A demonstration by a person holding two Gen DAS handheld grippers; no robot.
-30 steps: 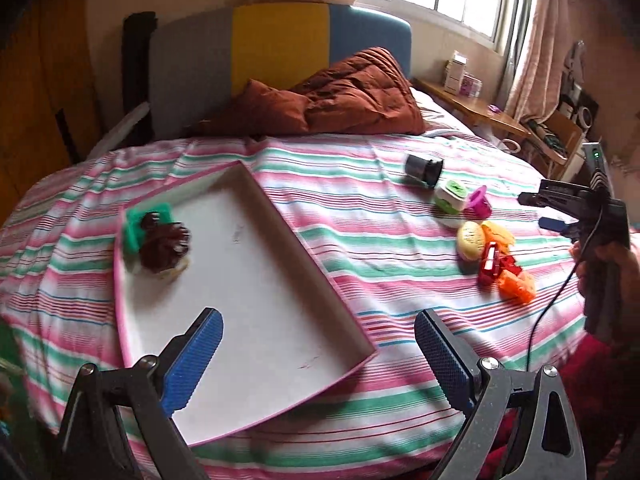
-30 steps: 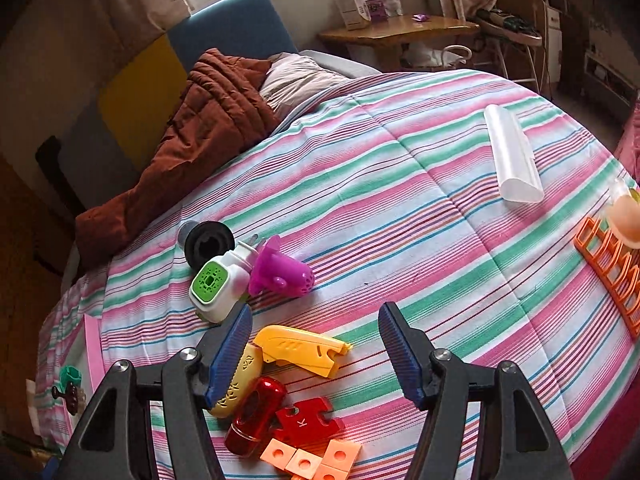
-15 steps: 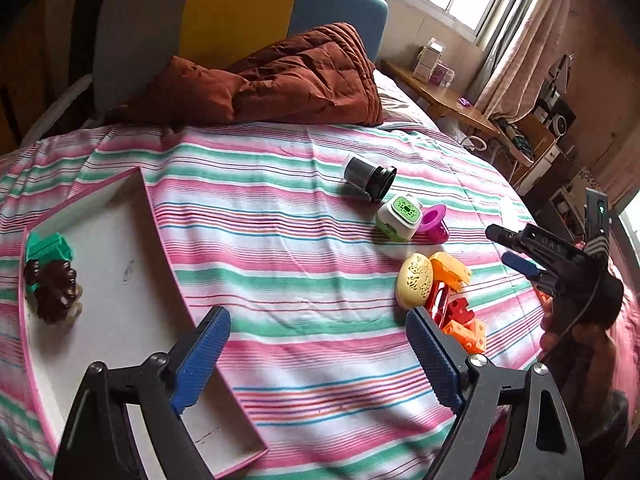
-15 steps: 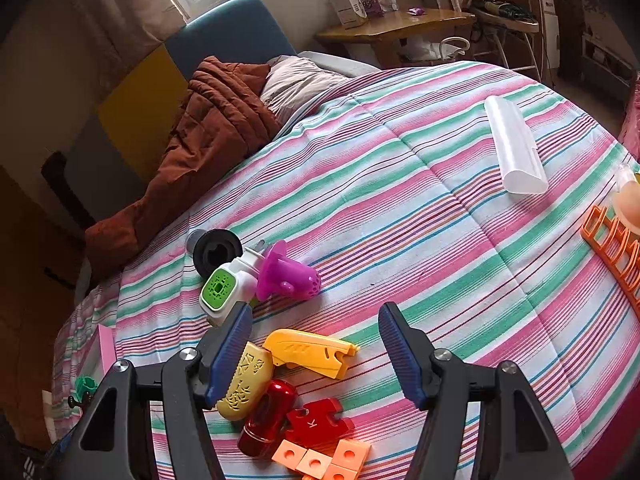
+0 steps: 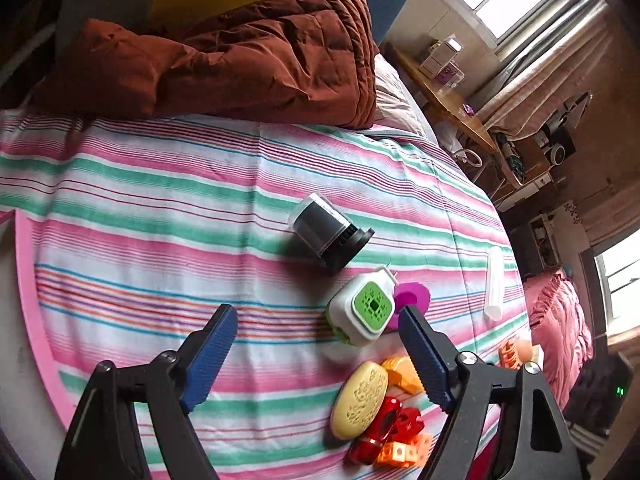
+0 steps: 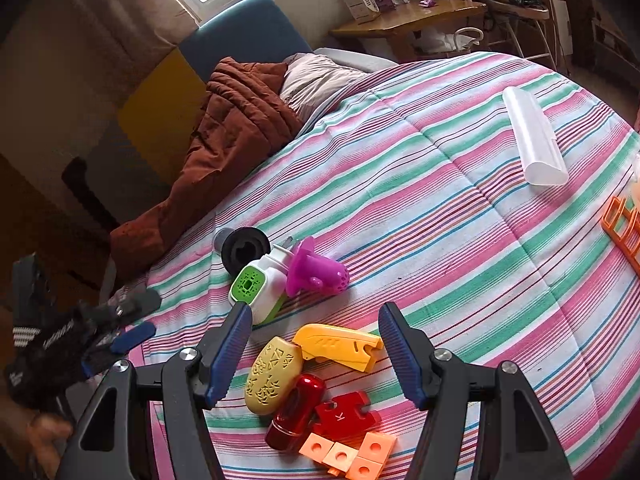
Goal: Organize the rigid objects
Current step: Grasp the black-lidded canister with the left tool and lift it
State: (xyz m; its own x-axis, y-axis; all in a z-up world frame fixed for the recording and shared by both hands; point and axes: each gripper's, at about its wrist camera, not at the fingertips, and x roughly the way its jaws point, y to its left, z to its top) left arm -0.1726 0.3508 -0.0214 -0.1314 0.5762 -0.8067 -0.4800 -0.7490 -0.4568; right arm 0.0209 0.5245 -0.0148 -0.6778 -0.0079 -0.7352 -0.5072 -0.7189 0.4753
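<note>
Left claw reaching for next toy, right claw parked over the pile.

Left claw [image 5: 318, 354]: jaws apart and closing, nothing between them, only striped bedspread [image 5: 160, 216] under the gap. White-and-green cube gadget [image 5: 360, 310] sat just off its right finger, touching the purple silicone piece [image 5: 412, 298]; black-capped jar [image 5: 328, 232] lay on its side just beyond. Right claw [image 6: 316, 354]: jaws apart, empty, hovering above yellow oval case [image 6: 274, 374], yellow clip [image 6: 340, 346], red tube [image 6: 296, 412], red puzzle piece [image 6: 342, 416] and orange blocks [image 6: 348, 452]. Judgement: reach-to-pick step; next move needs the left claw shifted right to straddle the cube, then clamp. Versus a second earlier: left view had swung off the white tray [image 5: 12, 320], now only at frame edge, onto the toys, and its jaws were narrower; right view was unchanged.
</note>
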